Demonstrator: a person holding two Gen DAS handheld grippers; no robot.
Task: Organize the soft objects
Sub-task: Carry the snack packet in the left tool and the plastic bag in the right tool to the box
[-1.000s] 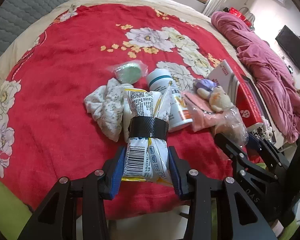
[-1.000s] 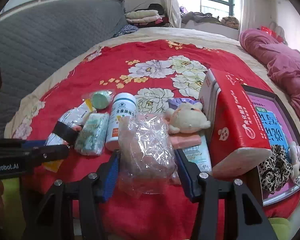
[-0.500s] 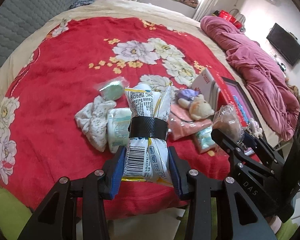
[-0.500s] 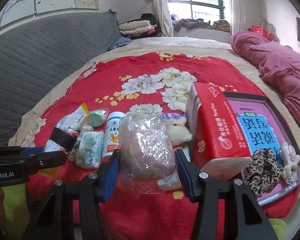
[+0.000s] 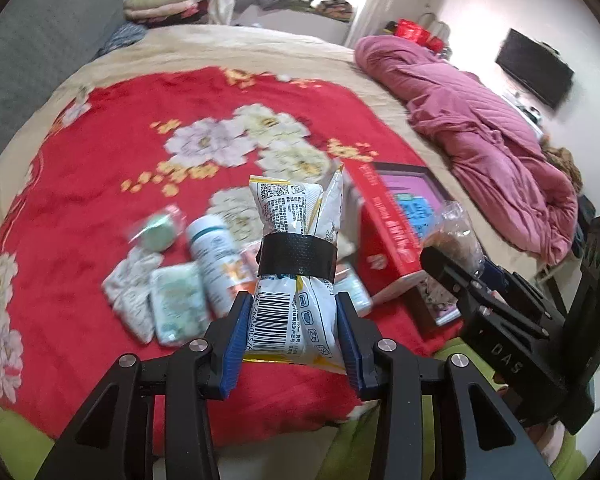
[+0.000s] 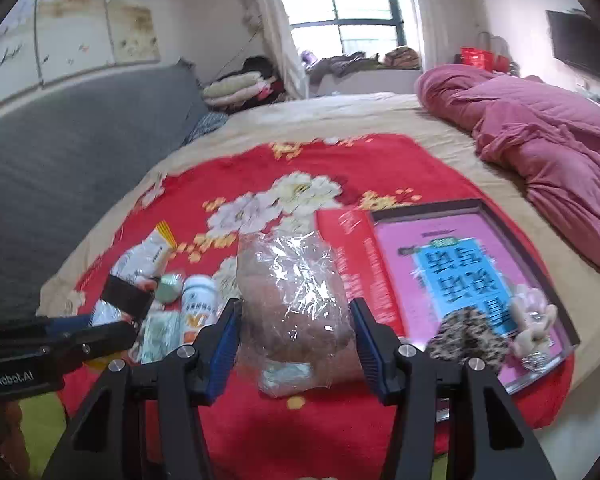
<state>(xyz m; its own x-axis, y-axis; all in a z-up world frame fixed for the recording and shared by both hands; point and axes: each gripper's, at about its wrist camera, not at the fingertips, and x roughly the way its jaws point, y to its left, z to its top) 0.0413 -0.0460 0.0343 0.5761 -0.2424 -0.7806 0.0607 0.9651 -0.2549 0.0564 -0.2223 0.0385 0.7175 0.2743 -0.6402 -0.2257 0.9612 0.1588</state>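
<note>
Left wrist view
Left gripper (image 5: 291, 322): jaws partly closed, blue pads pressing both sides of the snack packet (image 5: 296, 272).
Snack packet: upright between the jaws, a black tape band around its middle.
Beyond the jaws: white bottle (image 5: 214, 264) and tissue pack (image 5: 176, 304) to the left on the red blanket (image 5: 100, 184); red box (image 5: 384, 232) to the right.

Right wrist view
Right gripper (image 6: 296, 340): jaws about half open, clamped on the clear plastic bag (image 6: 294, 304).
Clear plastic bag: between the pads, bulging above them.
Right of the jaws: pink tray (image 6: 476, 216) with a leopard scrunchie (image 6: 464, 340).

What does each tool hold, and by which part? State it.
Left tool: the taped white snack packet, gripped at its barcode end. Right tool: the clear plastic bag of brown contents, gripped across its lower sides.
</note>
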